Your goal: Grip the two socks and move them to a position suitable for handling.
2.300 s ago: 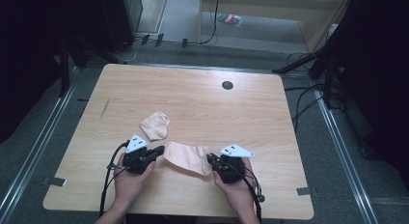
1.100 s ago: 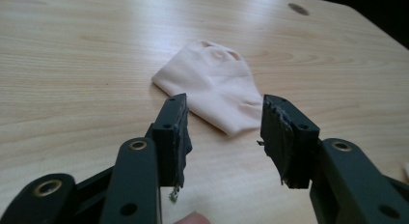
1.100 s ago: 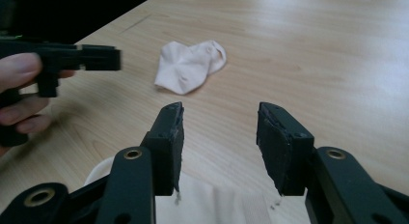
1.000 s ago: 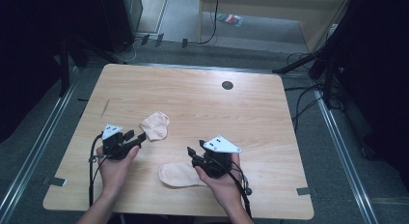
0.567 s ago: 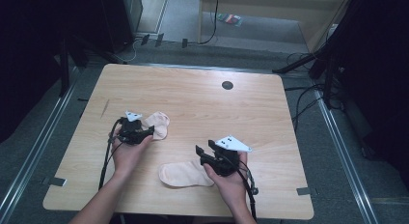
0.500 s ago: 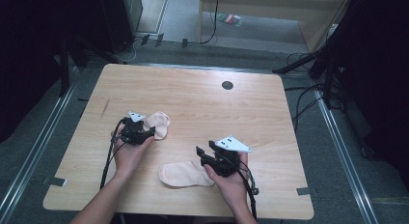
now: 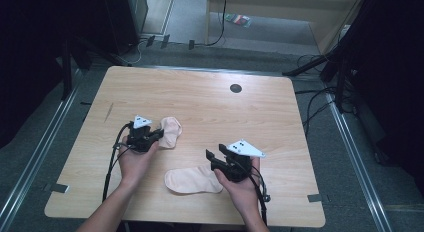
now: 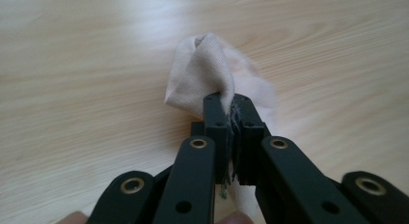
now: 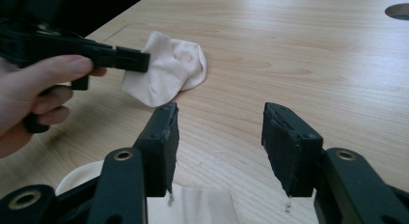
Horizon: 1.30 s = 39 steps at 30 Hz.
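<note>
Two pale socks lie on the worktop (image 7: 300, 122): the crumpled sock (image 7: 171, 131) is pinched at its edge by the left tool (image 8: 230, 119), and the flat sock (image 7: 192, 180) rests under the right tool (image 7: 216, 158), whose jaws stand apart. The step in hand looks like gathering the pair. Next, the crumpled one likely needs lifting and carrying to the flat one.

Two pale socks (image 7: 170, 131) (image 7: 192, 179), one pinched, one flat

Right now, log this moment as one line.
left gripper: shut on crumpled beige cloth sock | right gripper: open over flat beige sock | wooden table
</note>
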{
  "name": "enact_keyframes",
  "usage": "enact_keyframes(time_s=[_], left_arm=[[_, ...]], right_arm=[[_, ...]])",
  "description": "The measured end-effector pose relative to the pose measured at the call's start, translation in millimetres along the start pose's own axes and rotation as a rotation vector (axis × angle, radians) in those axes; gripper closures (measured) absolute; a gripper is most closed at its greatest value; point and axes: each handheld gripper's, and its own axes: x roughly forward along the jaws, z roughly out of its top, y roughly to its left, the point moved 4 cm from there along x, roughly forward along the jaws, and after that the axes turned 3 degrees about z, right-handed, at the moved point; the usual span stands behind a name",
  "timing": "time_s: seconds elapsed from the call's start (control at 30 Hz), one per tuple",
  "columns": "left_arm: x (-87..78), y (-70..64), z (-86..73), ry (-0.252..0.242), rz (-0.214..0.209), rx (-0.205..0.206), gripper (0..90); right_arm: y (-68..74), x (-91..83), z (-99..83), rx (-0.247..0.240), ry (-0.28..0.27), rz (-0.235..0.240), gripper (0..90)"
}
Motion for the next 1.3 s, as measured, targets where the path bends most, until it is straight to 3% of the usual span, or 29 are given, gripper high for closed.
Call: enact_keyframes(time_s=[0.07, 0.17, 0.3, 0.37, 0.4, 0.47, 0.53, 0.67, 0.77, 0.87, 0.97, 1.03, 1.17, 1.23, 1.3], left_arm=[[-9.7, -14.8, 3.0, -0.043, -0.074, 0.020, 88.2], [-12.0, -32.6, 1.4, -0.050, -0.133, 0.057, 88.2], [4.1, -35.8, -11.8, 0.033, -0.161, 0.074, 87.8], [10.6, -36.2, -18.6, 0.073, -0.153, 0.090, 87.2], [11.8, -35.3, -20.3, 0.078, -0.136, 0.097, 81.1], [10.3, -33.0, -19.4, 0.048, -0.103, 0.087, 60.4], [1.8, -26.3, -15.5, 0.002, -0.072, 0.063, 42.4], [-27.4, -3.6, -17.2, -0.097, -0.056, -0.050, 29.0], [-42.1, 7.9, -30.5, -0.124, -0.037, -0.071, 27.8], [-45.8, 19.1, -46.8, -0.116, -0.016, -0.101, 28.7], [-44.8, 27.7, -53.1, -0.092, -0.012, -0.128, 28.7], [-44.1, 28.0, -53.4, -0.091, -0.003, -0.130, 29.5], [-41.4, 25.9, -52.9, -0.083, -0.006, -0.118, 29.7], [-41.8, 25.8, -52.6, -0.083, -0.009, -0.121, 30.0], [-41.6, 26.2, -52.8, -0.080, -0.005, -0.124, 30.4]], right_arm=[[-1.1, 0.1, 0.9, 0.009, -0.002, -0.003, 48.3], [-2.7, 0.4, 0.7, 0.020, 0.001, -0.002, 48.2], [-2.0, 1.1, -1.3, 0.015, 0.008, -0.009, 48.2], [-3.1, 2.4, -2.4, 0.013, 0.012, -0.009, 48.2], [-4.5, 4.1, -3.4, 0.014, 0.014, -0.011, 48.2], [-5.9, 6.7, -4.7, 0.017, 0.023, -0.013, 48.3], [-6.3, 10.9, -4.6, 0.019, 0.029, -0.015, 49.2], [0.7, 24.7, 0.3, -0.017, 0.054, -0.006, 53.5], [9.7, 43.2, 0.8, -0.052, 0.101, 0.010, 57.1], [17.0, 64.4, -1.1, -0.083, 0.161, 0.025, 60.9], [18.3, 84.0, -3.4, -0.088, 0.246, -0.011, 62.2], [17.6, 94.7, -4.3, -0.076, 0.286, -0.002, 59.5], [16.3, 107.8, -7.1, -0.064, 0.323, -0.039, 54.5], [18.1, 111.8, -9.1, -0.081, 0.347, -0.047, 56.5], [19.0, 112.7, -10.2, -0.100, 0.354, -0.071, 64.0]])
